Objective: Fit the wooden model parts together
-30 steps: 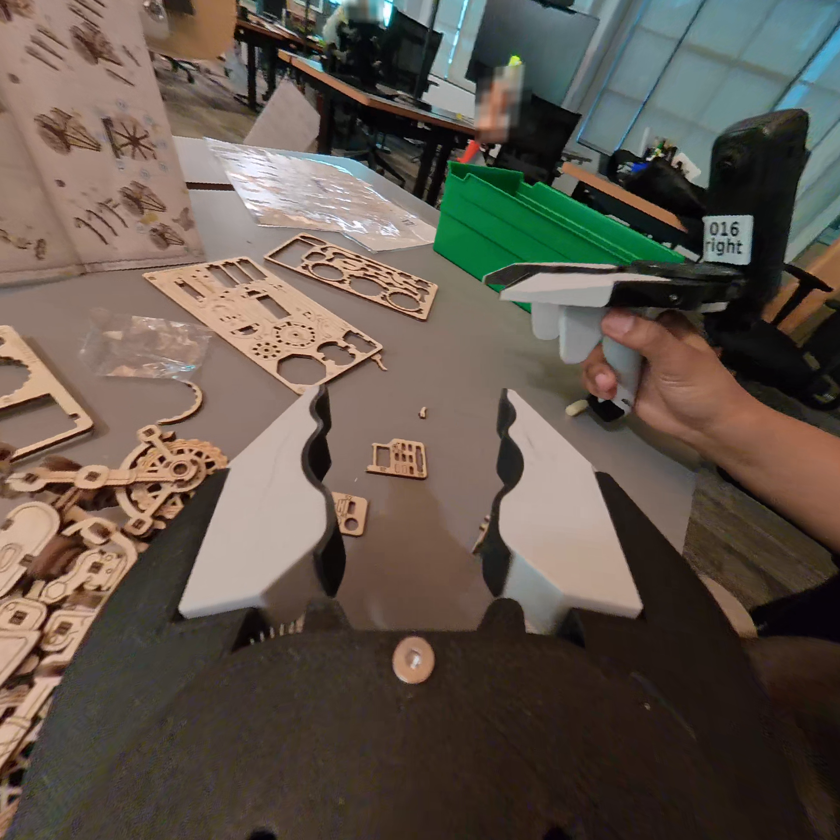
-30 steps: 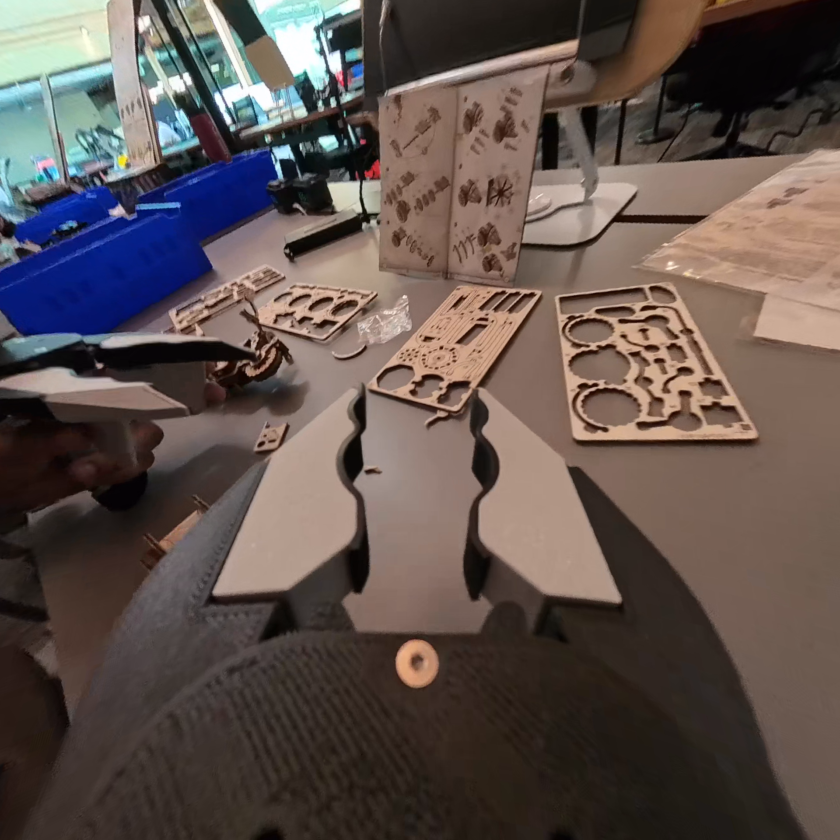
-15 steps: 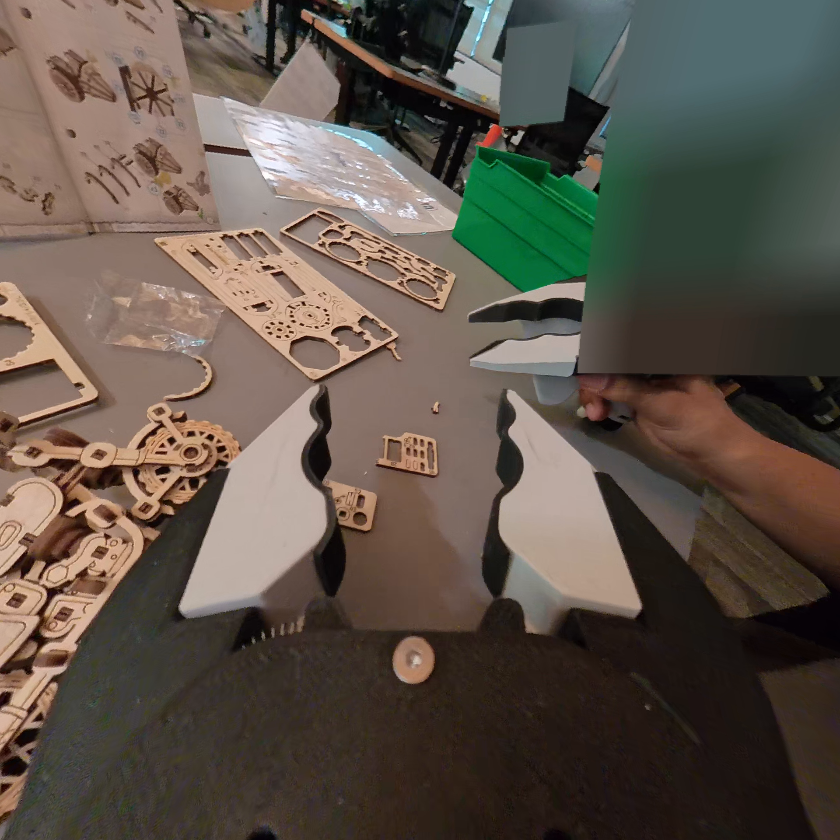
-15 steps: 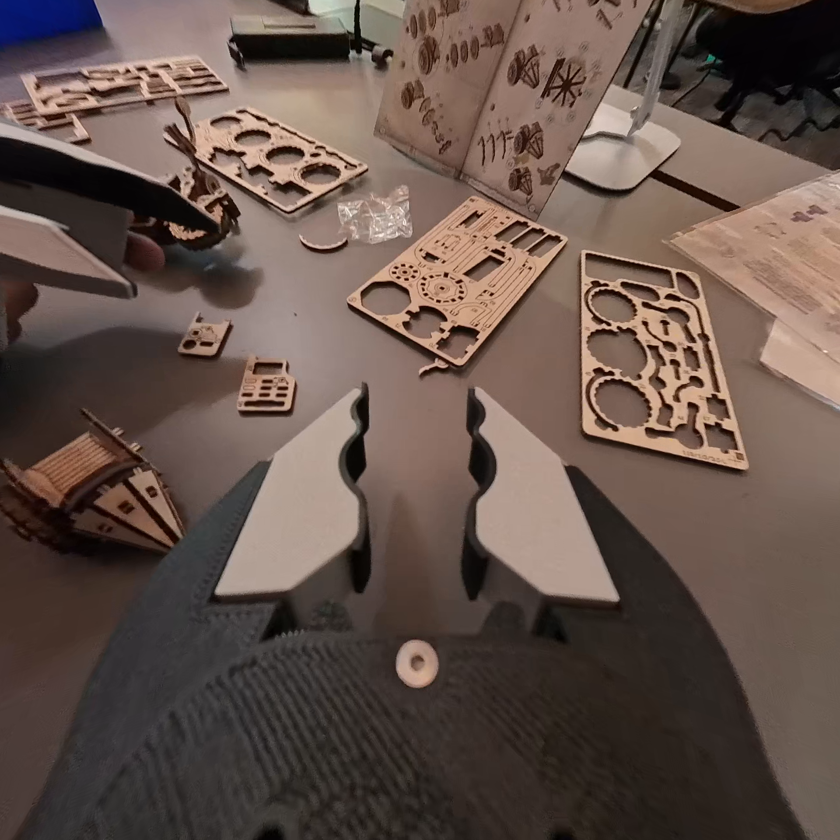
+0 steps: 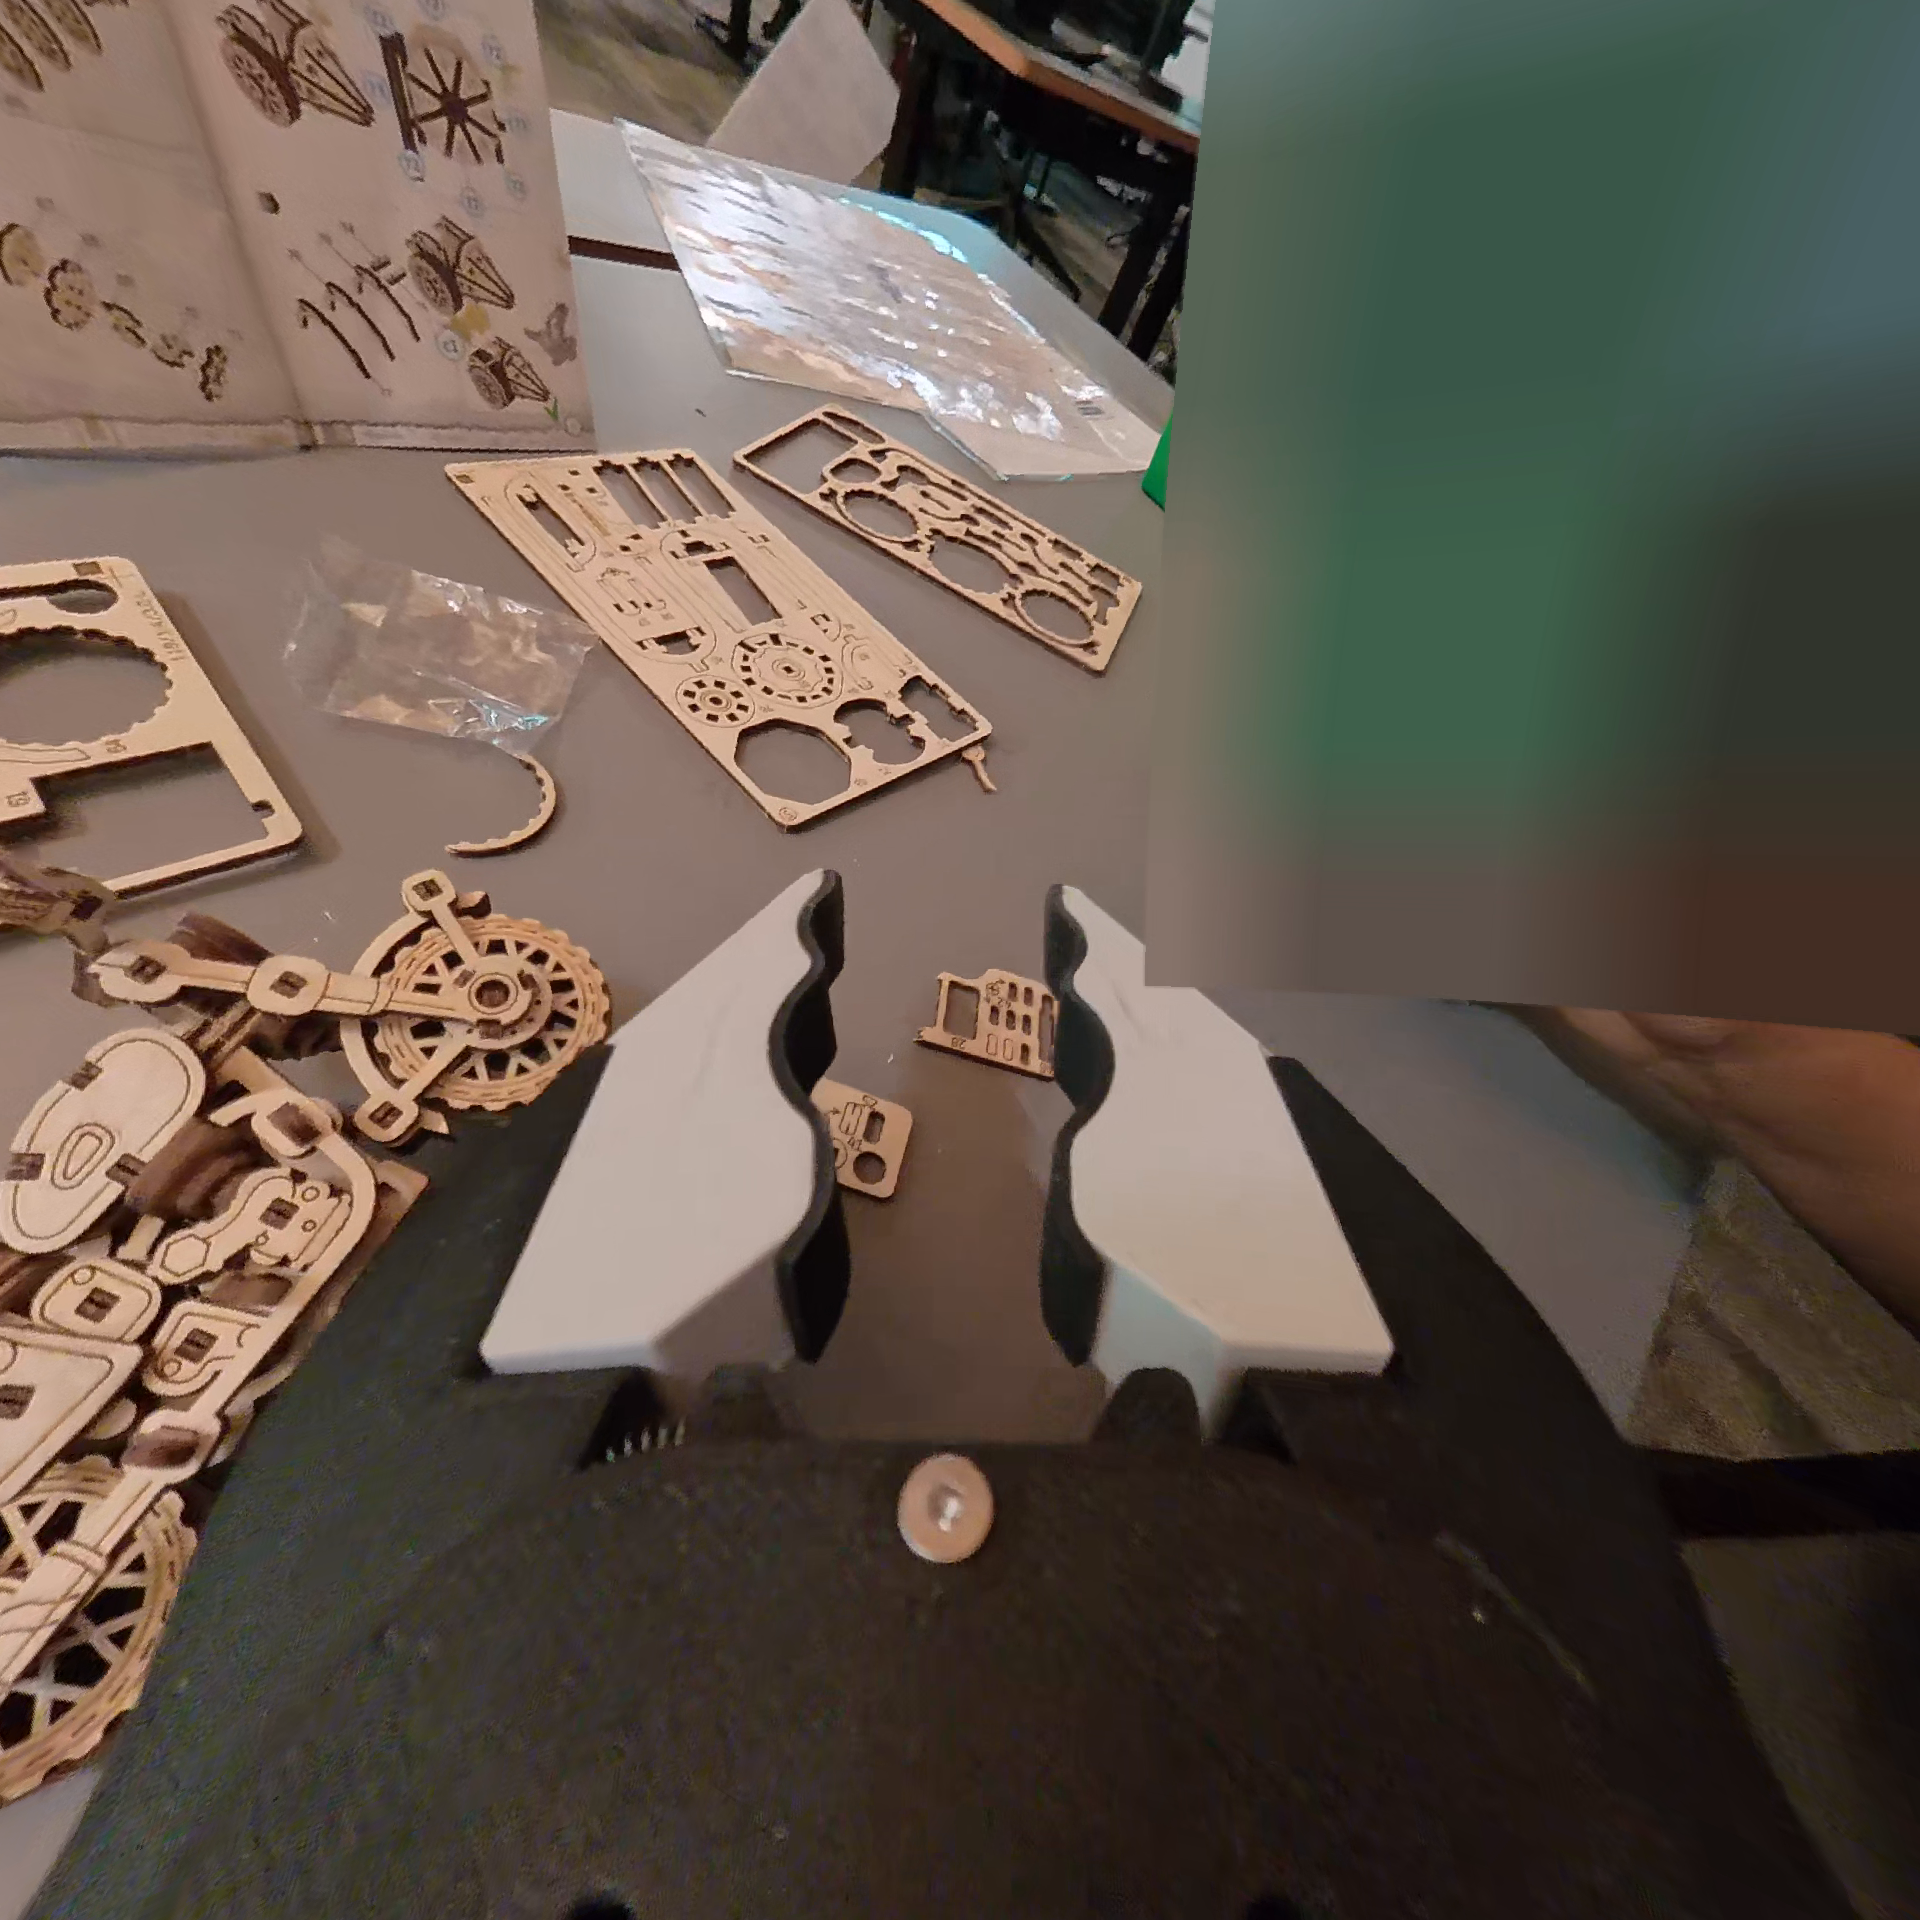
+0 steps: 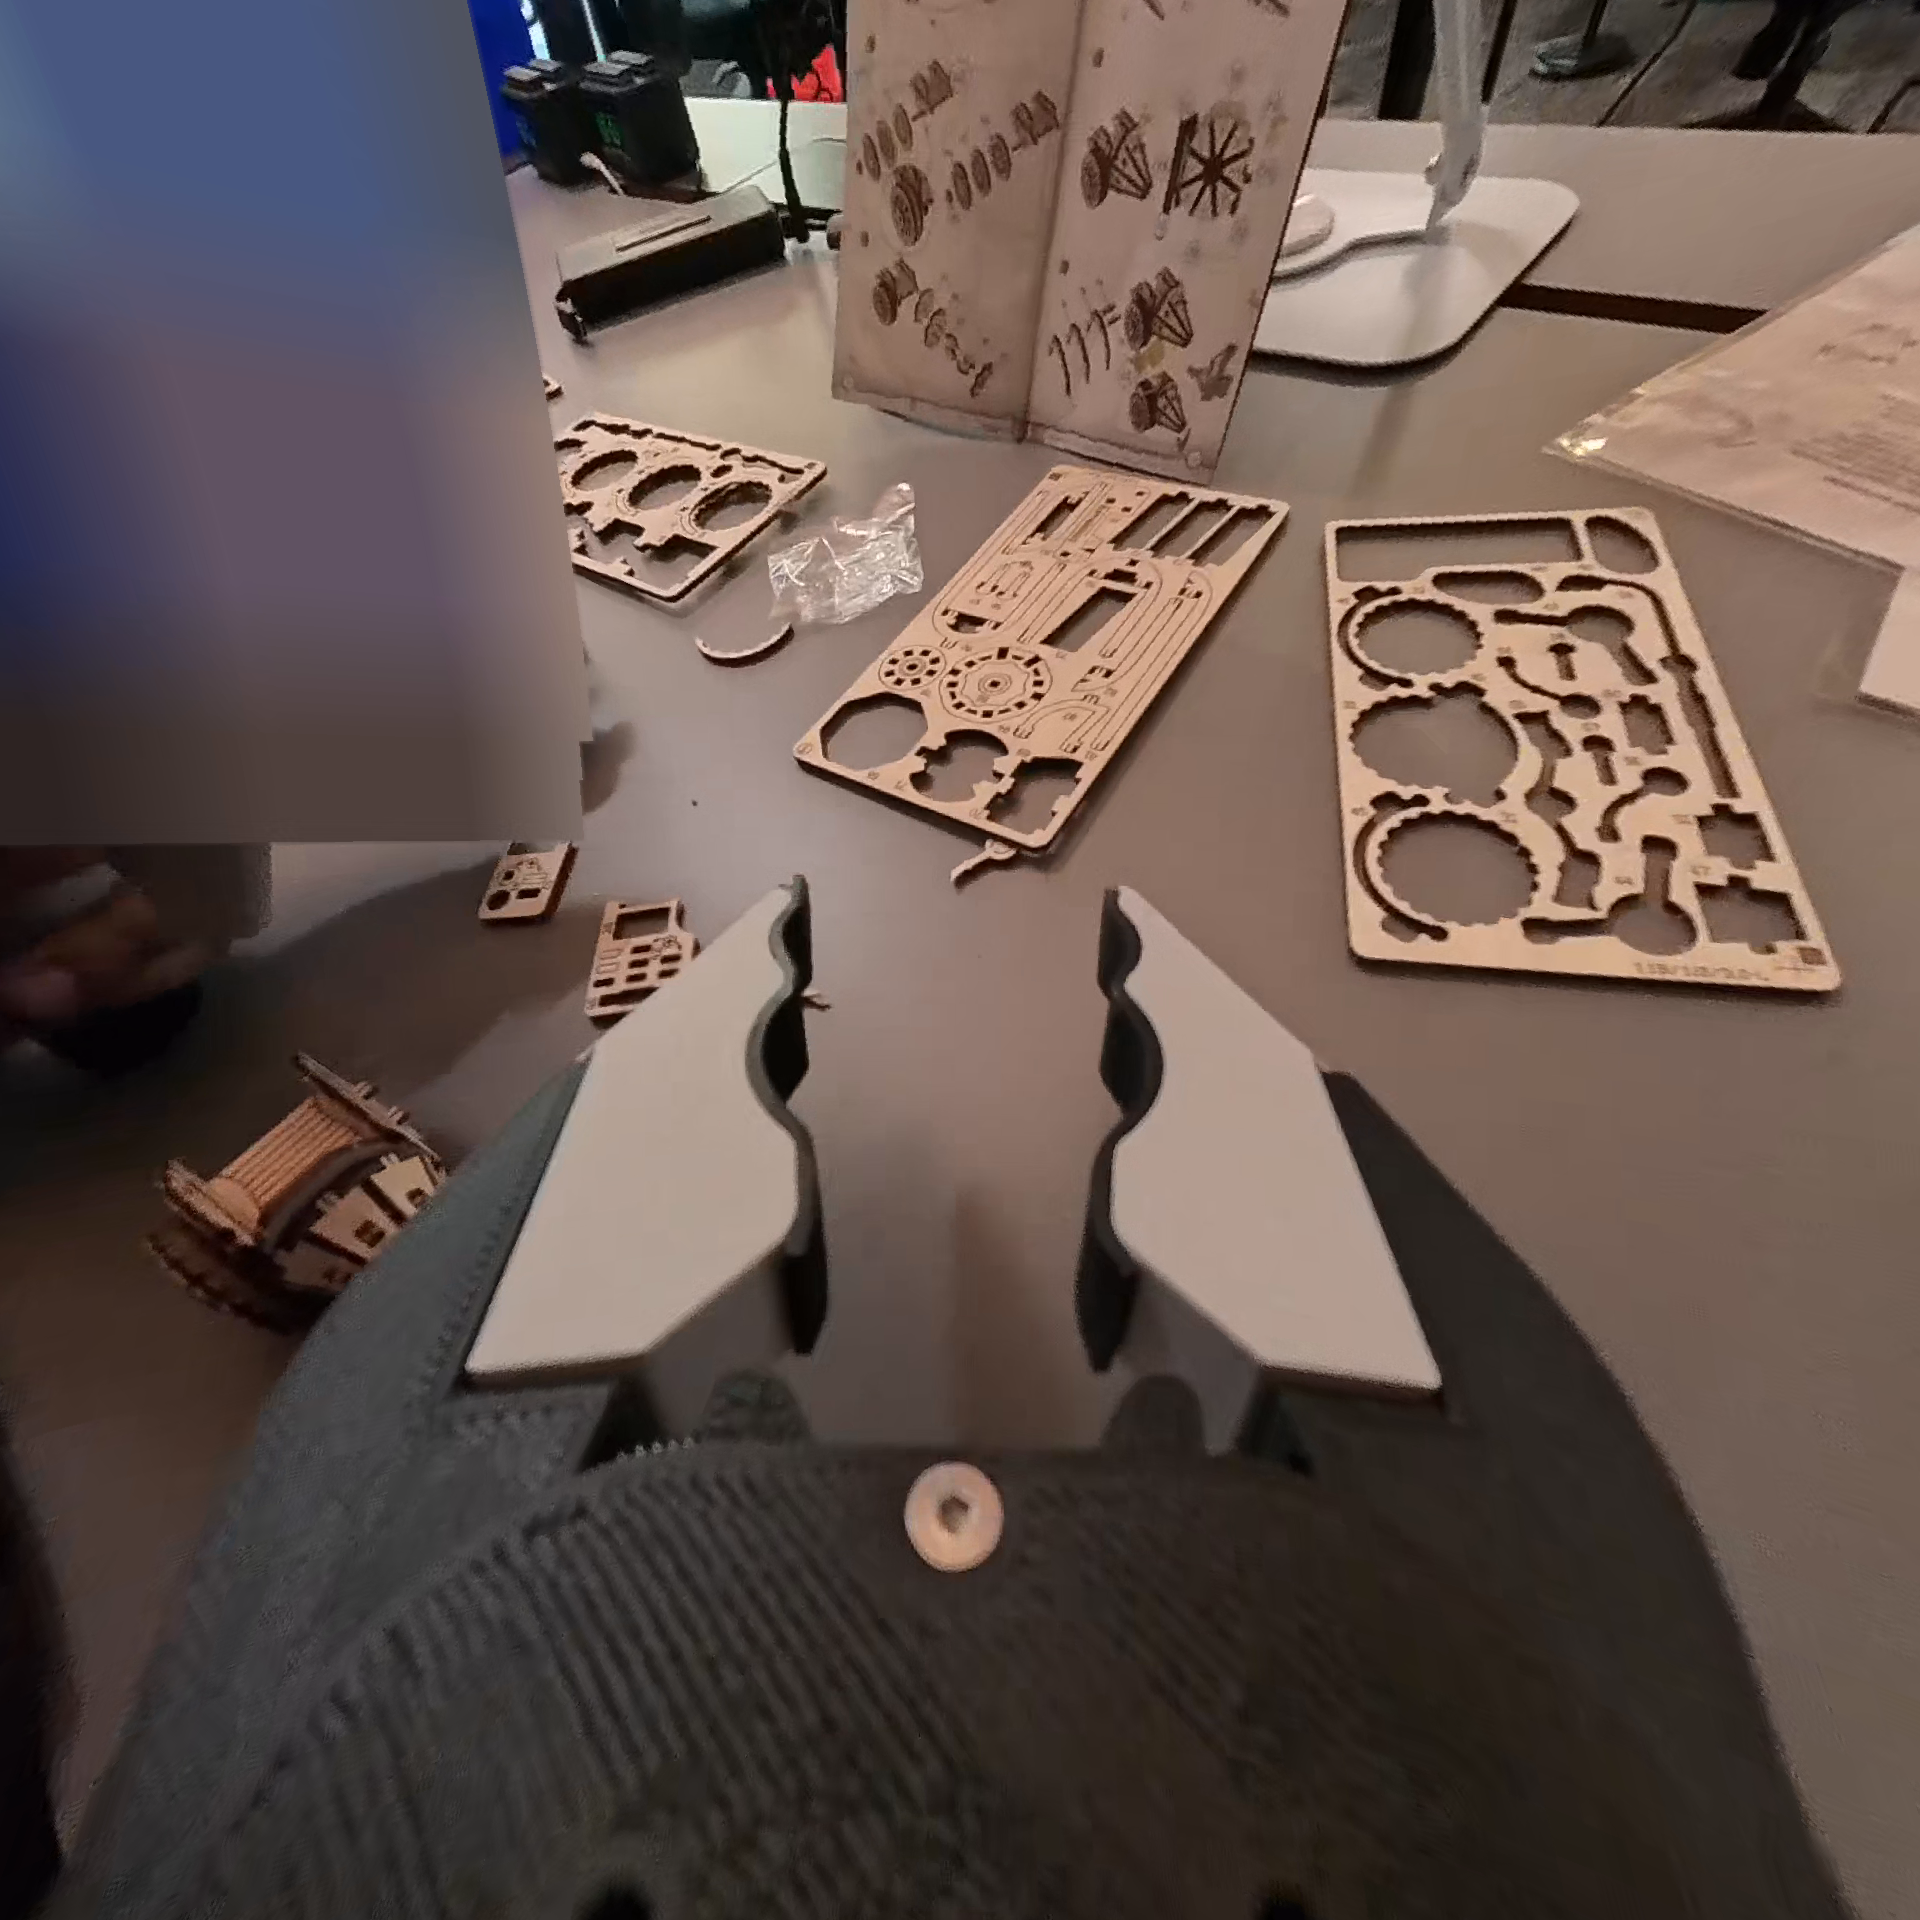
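Both claws are spread apart with nothing in them: the left gripper (image 5: pixel 943 904) hangs over two small flat wooden pieces (image 5: pixel 992 1023) on the grey table (image 5: pixel 644 831), with the half-built wheel assembly (image 5: pixel 457 1003) off to its left. The right gripper (image 6: pixel 951 914) sits above bare tabletop, the little barrel-shaped subassembly (image 6: pixel 296 1184) lying to its left and a punched-out parts sheet (image 6: pixel 1039 665) just ahead.

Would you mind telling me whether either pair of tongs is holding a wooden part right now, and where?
Nothing is held: the left tongs and right tongs are both open and empty above the table.

Matt grey table (image 5: pixel 1039 644), pale wooden sheets (image 6: pixel 1039 665), crinkly clear plastic bag (image 5: pixel 436 644)
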Available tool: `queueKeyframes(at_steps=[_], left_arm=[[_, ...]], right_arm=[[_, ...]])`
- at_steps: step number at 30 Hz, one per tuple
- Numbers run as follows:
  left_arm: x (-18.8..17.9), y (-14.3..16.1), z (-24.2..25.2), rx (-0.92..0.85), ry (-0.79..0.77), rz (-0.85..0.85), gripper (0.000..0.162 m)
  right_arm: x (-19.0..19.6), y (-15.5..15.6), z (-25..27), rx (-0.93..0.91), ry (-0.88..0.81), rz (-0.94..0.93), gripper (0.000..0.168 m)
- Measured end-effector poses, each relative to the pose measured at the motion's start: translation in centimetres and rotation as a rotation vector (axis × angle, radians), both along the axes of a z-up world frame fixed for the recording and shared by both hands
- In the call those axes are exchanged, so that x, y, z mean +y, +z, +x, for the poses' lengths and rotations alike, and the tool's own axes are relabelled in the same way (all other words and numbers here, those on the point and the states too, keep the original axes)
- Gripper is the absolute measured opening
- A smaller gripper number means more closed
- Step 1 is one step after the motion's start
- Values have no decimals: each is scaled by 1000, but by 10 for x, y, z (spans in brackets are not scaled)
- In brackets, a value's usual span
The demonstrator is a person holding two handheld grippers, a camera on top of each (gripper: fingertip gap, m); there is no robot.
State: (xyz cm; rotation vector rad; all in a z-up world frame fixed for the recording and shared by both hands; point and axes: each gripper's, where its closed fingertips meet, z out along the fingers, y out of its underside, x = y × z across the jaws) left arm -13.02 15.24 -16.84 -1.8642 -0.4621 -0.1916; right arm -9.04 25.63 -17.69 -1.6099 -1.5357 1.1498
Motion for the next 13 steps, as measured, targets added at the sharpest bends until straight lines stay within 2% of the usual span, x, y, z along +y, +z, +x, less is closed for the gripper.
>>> queueKeyframes(at_steps=[7, 13], left_arm=[[1, -16, -10, -17, 66, -109, 0], [-1, -28, -20, -137, 111, -138, 0]], right_arm=[[-1, -18, -4, -106, -8, 90, 52], [3, -27, -6, -165, -33, 122, 52]])
